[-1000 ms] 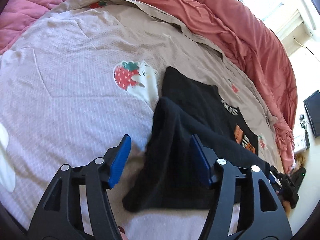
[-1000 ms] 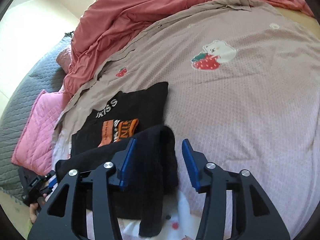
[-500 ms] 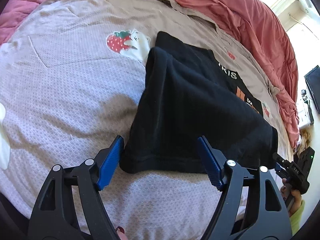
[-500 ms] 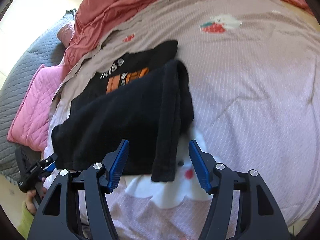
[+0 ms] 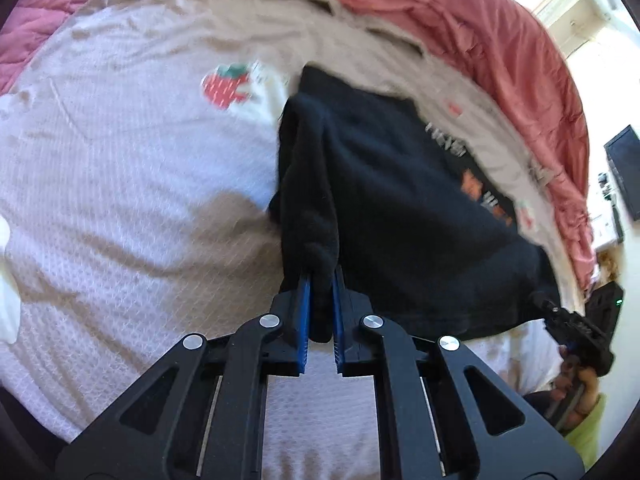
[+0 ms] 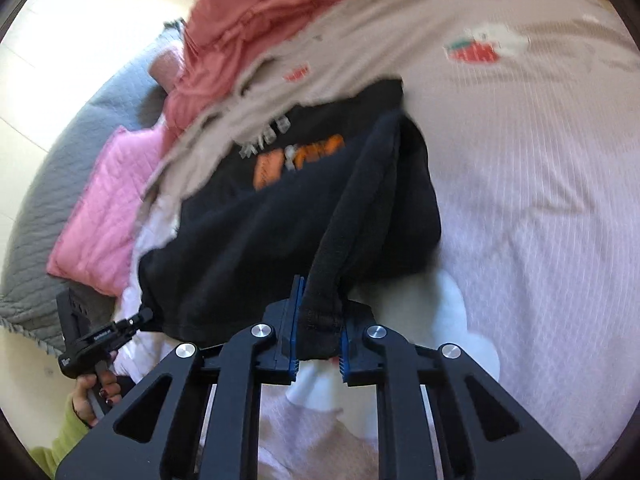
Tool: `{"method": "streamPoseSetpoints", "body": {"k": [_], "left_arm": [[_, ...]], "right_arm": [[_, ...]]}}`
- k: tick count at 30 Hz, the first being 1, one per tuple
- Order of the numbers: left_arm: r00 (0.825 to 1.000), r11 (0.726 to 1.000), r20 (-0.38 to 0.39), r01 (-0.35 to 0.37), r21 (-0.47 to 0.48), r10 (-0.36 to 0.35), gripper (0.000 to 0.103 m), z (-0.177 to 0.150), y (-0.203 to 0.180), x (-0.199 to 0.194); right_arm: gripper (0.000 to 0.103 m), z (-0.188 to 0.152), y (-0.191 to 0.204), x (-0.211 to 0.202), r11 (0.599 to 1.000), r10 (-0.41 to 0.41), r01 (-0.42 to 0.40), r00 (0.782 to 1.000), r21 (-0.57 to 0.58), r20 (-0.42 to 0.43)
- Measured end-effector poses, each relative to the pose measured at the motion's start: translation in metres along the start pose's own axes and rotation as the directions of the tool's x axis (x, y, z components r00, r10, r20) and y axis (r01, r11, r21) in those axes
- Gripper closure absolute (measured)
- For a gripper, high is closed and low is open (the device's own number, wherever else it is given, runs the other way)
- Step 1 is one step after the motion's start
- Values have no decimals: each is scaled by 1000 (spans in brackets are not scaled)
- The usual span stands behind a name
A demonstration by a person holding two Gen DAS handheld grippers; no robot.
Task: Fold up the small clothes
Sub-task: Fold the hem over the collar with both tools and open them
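A black T-shirt [image 5: 400,200] with orange and white lettering lies on the bed, its near half folded over the far half. My left gripper [image 5: 320,276] is shut on the near left corner of that folded layer, bunching the cloth between its blue pads. My right gripper [image 6: 320,300] has its jaws closing on the near right hemmed corner of the T-shirt [image 6: 260,240], and the pads press on the cloth. Each wrist view shows the other gripper at the shirt's far corner: the right gripper [image 5: 576,332] and the left gripper [image 6: 120,332], each in a hand.
The bed sheet [image 5: 120,200] is pale pink with strawberry prints [image 5: 226,88]. A red duvet [image 5: 500,40] is heaped along the far side. A pink pillow [image 6: 104,208] and a grey quilt [image 6: 48,184] lie at the left in the right wrist view.
Both grippers stood wide over the shirt's near corners and have now closed on them. The cloth at each corner is gathered and lifted slightly.
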State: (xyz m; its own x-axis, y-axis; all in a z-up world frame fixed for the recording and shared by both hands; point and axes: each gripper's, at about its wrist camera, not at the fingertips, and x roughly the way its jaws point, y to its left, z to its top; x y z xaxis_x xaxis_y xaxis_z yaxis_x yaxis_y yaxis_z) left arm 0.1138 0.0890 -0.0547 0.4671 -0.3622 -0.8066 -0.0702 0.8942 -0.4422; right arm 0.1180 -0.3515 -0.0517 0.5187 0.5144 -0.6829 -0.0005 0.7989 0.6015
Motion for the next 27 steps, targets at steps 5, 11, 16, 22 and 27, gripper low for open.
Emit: {"method": "streamPoseSetpoints", "body": {"k": [5, 11, 16, 22, 27], "left_arm": [[992, 993, 71, 109, -53, -105, 100, 25, 3, -20], [980, 984, 149, 150, -98, -135, 100, 67, 9, -19], [979, 988, 175, 122, -91, -105, 100, 102, 5, 0], [989, 992, 146, 49, -120, -32, 99, 115, 17, 31], [980, 994, 197, 45, -100, -25, 92, 99, 17, 16]], "right_arm": [[91, 23, -3, -18, 994, 107, -111, 983, 14, 150], [91, 53, -3, -17, 996, 86, -80, 967, -31, 240], [91, 73, -15, -3, 998, 61, -58, 963, -21, 262], [88, 91, -22, 32, 996, -54, 67, 974, -52, 218], [62, 95, -30, 37, 996, -86, 90, 977, -13, 197]]}}
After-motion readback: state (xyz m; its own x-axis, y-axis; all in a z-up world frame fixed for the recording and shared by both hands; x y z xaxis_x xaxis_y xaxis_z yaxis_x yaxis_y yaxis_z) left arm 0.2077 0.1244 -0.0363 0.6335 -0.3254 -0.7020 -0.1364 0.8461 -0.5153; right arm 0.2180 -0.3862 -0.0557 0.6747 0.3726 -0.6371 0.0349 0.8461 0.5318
